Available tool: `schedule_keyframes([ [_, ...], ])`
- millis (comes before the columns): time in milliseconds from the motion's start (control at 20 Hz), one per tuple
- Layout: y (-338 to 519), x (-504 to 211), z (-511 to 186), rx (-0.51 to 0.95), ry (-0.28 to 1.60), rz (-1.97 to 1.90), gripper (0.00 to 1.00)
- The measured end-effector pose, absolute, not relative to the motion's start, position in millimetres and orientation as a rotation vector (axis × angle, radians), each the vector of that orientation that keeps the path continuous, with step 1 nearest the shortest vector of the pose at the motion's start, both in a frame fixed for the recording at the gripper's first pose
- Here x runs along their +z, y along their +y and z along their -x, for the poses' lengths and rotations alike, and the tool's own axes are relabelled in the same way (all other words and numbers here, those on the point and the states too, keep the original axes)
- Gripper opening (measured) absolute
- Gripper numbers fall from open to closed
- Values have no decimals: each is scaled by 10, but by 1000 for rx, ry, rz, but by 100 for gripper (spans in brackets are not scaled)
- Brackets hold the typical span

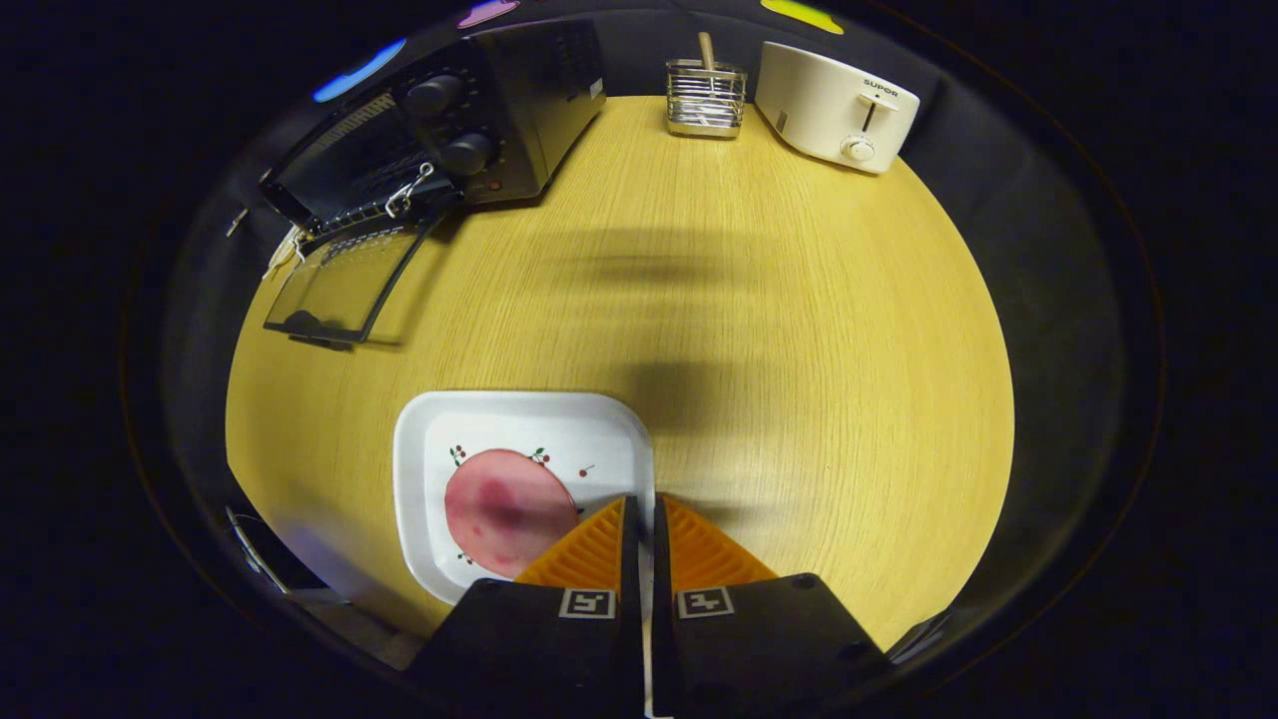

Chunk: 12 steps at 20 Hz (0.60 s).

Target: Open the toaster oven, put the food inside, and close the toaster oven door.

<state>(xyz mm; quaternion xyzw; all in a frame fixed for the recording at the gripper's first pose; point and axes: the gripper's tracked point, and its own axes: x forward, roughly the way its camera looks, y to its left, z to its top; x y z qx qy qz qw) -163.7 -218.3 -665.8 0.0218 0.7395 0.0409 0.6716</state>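
Observation:
The black toaster oven (479, 130) stands at the far left of the wooden table, its glass door (344, 285) dropped open and lying flat toward me. A white square plate (419, 469) sits close in front, carrying a round pink slice of food (504, 509). My gripper (644, 509) has orange fingers (589, 549) drawn together with only a thin slit between them. The fingertips are over the plate's right rim, just right of the pink slice, and hold nothing. The near part of the plate is hidden behind the left finger.
A white pop-up toaster (834, 105) stands at the far right of the table. A wire basket (706, 98) with a wooden stick in it sits between the two appliances. The wooden table (749, 300) stretches bare between the plate and the far appliances.

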Motion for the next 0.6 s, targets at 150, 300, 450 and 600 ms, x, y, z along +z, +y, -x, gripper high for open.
schedule_keyframes([
  [150, -2141, -6628, 1682, 86, 1735, -252, 5],
  [300, -2073, -6614, 1775, 66, 1804, -531, 5],
  [450, -2002, -6554, 1870, 12, 1811, -783, 5],
  [600, -1947, -6415, 1886, -95, 1725, -999, 5],
])
